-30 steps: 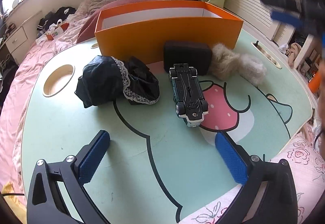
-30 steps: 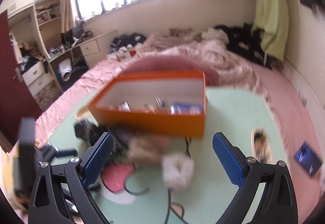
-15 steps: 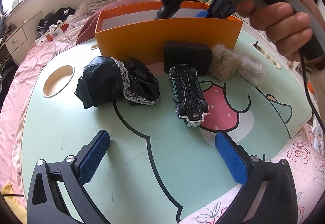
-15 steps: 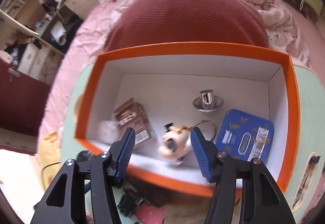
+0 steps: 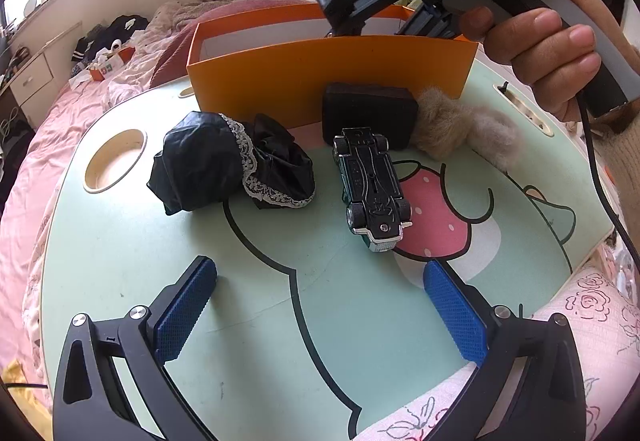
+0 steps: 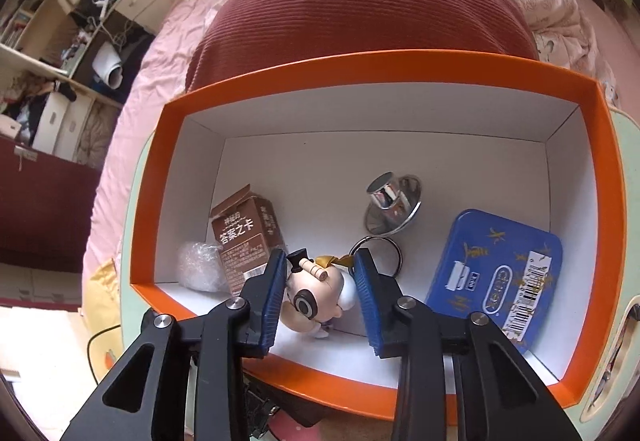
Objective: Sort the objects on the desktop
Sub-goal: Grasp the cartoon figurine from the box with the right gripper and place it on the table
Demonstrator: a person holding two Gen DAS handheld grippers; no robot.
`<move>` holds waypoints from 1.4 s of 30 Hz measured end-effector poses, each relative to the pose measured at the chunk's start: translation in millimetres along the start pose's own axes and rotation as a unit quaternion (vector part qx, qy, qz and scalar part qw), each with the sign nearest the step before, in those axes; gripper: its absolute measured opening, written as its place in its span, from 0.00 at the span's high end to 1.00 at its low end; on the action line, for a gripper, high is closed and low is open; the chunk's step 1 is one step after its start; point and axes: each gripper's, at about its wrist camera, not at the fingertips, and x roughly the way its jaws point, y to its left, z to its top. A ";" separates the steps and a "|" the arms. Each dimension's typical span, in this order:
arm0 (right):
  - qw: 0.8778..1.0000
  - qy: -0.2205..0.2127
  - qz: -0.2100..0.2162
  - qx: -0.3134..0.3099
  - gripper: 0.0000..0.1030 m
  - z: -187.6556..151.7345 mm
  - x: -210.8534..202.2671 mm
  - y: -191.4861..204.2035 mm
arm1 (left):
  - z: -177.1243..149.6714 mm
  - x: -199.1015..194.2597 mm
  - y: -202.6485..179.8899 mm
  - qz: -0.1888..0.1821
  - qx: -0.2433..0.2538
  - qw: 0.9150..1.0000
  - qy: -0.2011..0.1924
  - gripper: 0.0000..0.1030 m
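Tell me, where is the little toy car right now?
In the left wrist view the toy car lies upside down mid-table, between the black lace-trimmed cloth on its left and the black case behind it.

Orange box (image 6: 360, 77), white inside; blue tin (image 6: 496, 273), gold-patterned.

Inside the orange box (image 6: 604, 177) the far half of the floor lies bare; a brown carton (image 6: 248, 237) crowds nine o'clock, a blue tin (image 6: 496, 273) three o'clock, a metal cup (image 6: 390, 207) twelve; the near table (image 5: 120, 261) strip stays open.
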 end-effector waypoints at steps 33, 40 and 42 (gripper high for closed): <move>0.988 -0.129 0.082 0.034 0.76 -113.1 -66.0 -71.3 | -1.1 1.4 -0.4 -0.001 0.001 1.000 -0.001 0.00; 0.977 -0.205 0.044 -0.043 0.52 -141.6 -104.3 -44.3 | -1.1 1.5 -0.6 -0.001 0.001 1.000 -0.001 0.00; 0.976 -0.208 0.003 -0.071 0.52 -155.7 -104.0 -32.7 | -1.4 1.6 -0.5 -0.001 0.001 1.000 -0.001 0.00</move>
